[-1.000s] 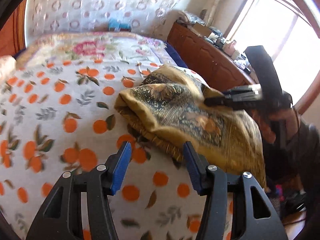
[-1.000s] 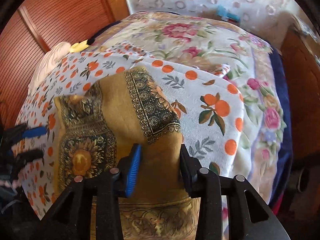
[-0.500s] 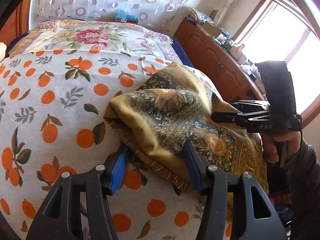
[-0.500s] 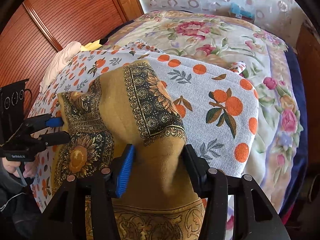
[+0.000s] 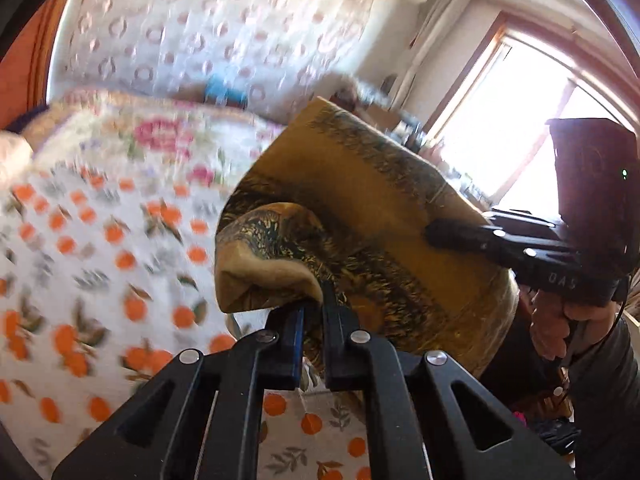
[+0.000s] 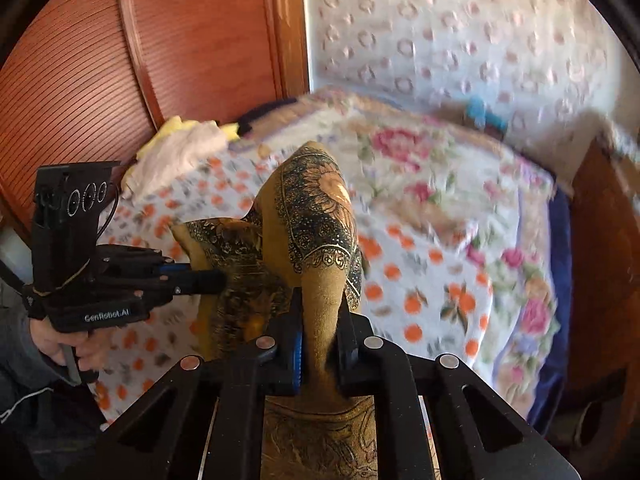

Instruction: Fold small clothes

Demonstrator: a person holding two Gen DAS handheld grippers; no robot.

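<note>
A bed covered with a white sheet printed with oranges and green leaves [image 5: 100, 272] is filling the left and lower part of the left wrist view, and in the right wrist view it is spreading across the centre and right of the frame; both views are blurring it. A white quilt with pink roses [image 6: 460, 168] is lying beyond the orange print, toward the upper middle of both views. A reddish-brown ribbed wooden panel [image 6: 140, 40] is taking up the upper left of the right wrist view.

The mustard-yellow cloth with dark floral borders and sunflower motifs [image 5: 360, 216] is hanging in the air above the bed, occupying the centre of the left wrist view and the lower centre of the right wrist view. It is draping between the two tools, with one bunched corner curling over at centre left of the left wrist view.

The left gripper [image 5: 313, 316] is sitting at the bottom centre of its own view, its jaws pressed nearly together and pinching that bunched corner. The right gripper [image 6: 320, 320], at the bottom centre of its own view, is pinching a thick fold of the cloth that is rising upright between its jaws.

A crumpled pale pink and yellow bundle of fabric [image 6: 180, 148] is lying at the upper left edge of the bed in the right wrist view.
</note>
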